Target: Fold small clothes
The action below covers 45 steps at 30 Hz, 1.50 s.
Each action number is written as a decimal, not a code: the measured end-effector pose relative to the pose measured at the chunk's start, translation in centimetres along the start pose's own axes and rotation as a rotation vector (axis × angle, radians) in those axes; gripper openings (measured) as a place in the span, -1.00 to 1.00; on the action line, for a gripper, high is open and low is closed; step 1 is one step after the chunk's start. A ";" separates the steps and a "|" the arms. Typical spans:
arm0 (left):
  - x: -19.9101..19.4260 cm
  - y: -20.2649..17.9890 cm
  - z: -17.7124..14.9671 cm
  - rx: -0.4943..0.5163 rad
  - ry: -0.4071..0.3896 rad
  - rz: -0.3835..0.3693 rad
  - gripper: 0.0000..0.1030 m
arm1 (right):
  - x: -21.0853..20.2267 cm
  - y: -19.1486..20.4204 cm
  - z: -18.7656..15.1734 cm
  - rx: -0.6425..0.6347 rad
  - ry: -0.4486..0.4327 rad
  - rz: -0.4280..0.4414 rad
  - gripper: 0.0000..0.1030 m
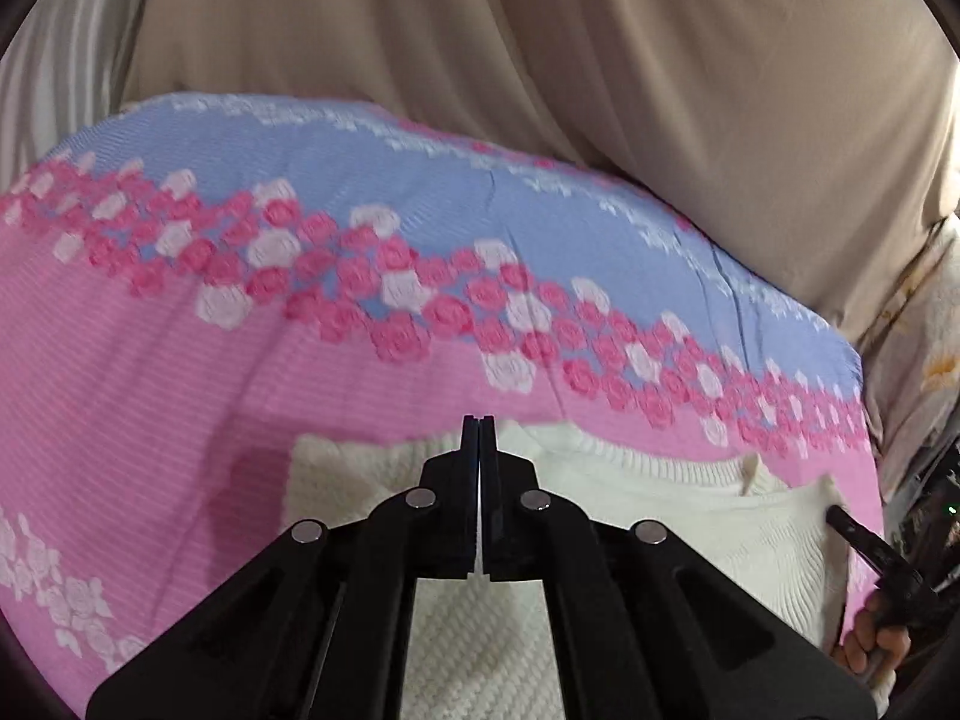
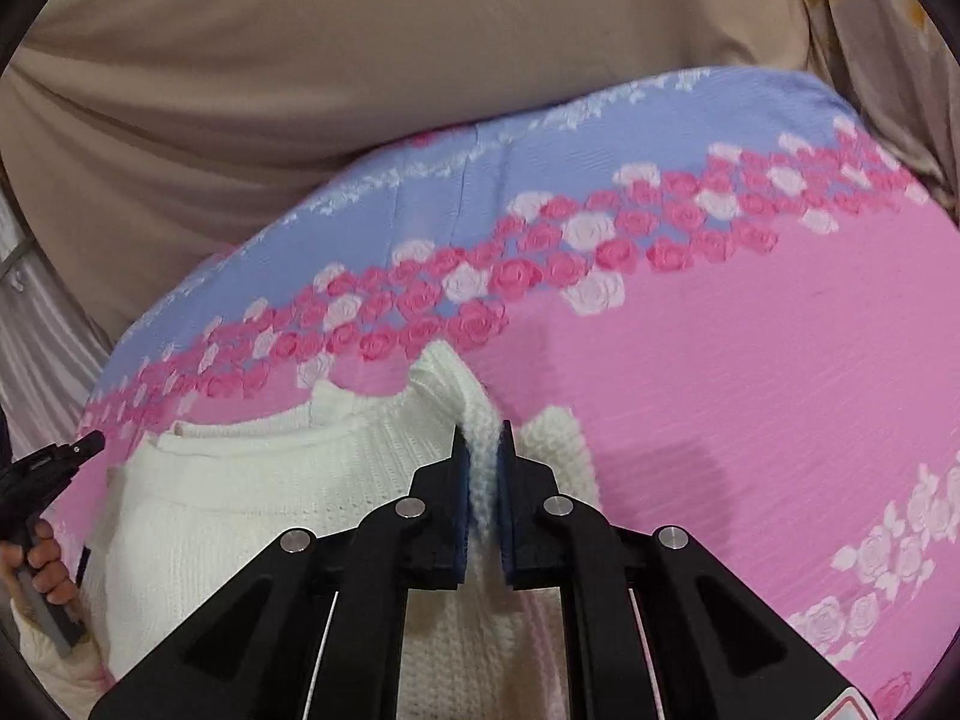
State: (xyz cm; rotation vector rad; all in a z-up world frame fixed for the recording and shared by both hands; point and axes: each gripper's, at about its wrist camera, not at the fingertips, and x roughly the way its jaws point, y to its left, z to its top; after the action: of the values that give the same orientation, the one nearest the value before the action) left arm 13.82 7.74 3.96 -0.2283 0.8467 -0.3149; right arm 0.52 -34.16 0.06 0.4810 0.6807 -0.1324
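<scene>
Spread wide ahead of both pairs of fingers: a beige sheet (image 1: 540, 72), rumpled, filling the far background. Nearer, a pink-and-blue quilt (image 1: 150, 372) with bands of pink and white roses, running beneath and beyond the fingertips in both wrist views. Lying flat on that quilt, a white knit sweater (image 2: 240, 510), directly under and just ahead of the fingers, ribbed hem toward the roses, one edge lifted into a peaked fold at the right fingertips. Right gripper (image 2: 483, 450) clenched on that raised fold, a strip of white knit sandwiched between the blue-padded fingers (image 2: 459, 480) and running down between them. Left gripper (image 1: 479, 438) pressed fully together above the sweater, fingers (image 1: 468, 480) meeting with only a hairline slit; whether any fabric is caught there, impossible to tell, as the tips cover the cloth below. Off to the far right of the left fingers, the other black tool beside a gripping hand (image 1: 870, 636) at the sweater's edge; off to the far left of the right fingers, the same arrangement mirrored, hand (image 2: 42, 564) wrapped round a grey handle.
</scene>
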 end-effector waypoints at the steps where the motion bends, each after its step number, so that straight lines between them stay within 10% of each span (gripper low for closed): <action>1: 0.1 -0.1 -0.3 0.000 0.007 -0.001 -0.89 | -0.2 0.1 -0.1 -0.004 -0.011 0.002 -0.84; 4: 0.6 -0.2 -1.0 0.020 0.026 0.035 0.12 | -0.6 0.3 -0.2 -0.008 -0.018 0.015 -0.79; 9: 2.3 -0.2 -1.6 0.057 0.075 0.023 0.63 | -0.4 0.0 -0.6 0.015 0.003 0.039 -0.69; 12: 3.9 -0.7 -1.9 0.095 0.126 0.002 0.50 | 0.7 0.0 -0.9 0.022 0.045 0.049 -0.54; 14: 4.6 -1.2 -2.1 0.123 0.163 -0.011 -0.69 | 1.3 0.5 -1.2 -0.004 0.069 0.021 -0.59; 15: 4.7 -1.4 -2.1 0.119 0.172 -0.015 -0.88 | 1.3 1.0 -1.2 -0.028 0.070 0.009 -0.71; 21: -1.8 -1.9 0.3 0.087 -0.066 -0.019 -0.88 | -6.5 2.1 0.5 -0.020 -0.225 0.115 -0.84; 26: 3.1 -0.5 -0.9 0.098 0.060 0.095 -0.88 | 1.5 0.0 0.0 0.011 0.031 -0.046 -0.86; 30: 4.0 0.3 -2.1 0.076 0.070 0.113 -0.87 | -0.8 0.7 -0.1 -0.008 -0.066 -0.009 -0.86; 34: 4.8 0.2 -1.9 0.095 0.064 0.143 -0.81 | 2.6 -0.4 -0.2 0.011 0.062 -0.052 -0.90; 38: 2.6 -0.6 -2.5 0.122 0.017 0.201 -0.59 | -2.7 1.1 -0.8 0.004 -0.052 -0.071 -0.60; 45: -6.5 -5.3 -7.8 0.162 -0.010 -0.044 -0.44 | -5.4 11.4 -9.4 -0.267 0.089 0.265 -0.59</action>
State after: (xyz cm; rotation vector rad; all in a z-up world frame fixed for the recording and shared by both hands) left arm 2.88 4.57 5.24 -0.0980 0.8023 -0.4215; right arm -5.93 -19.85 1.52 0.3170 0.7033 0.2281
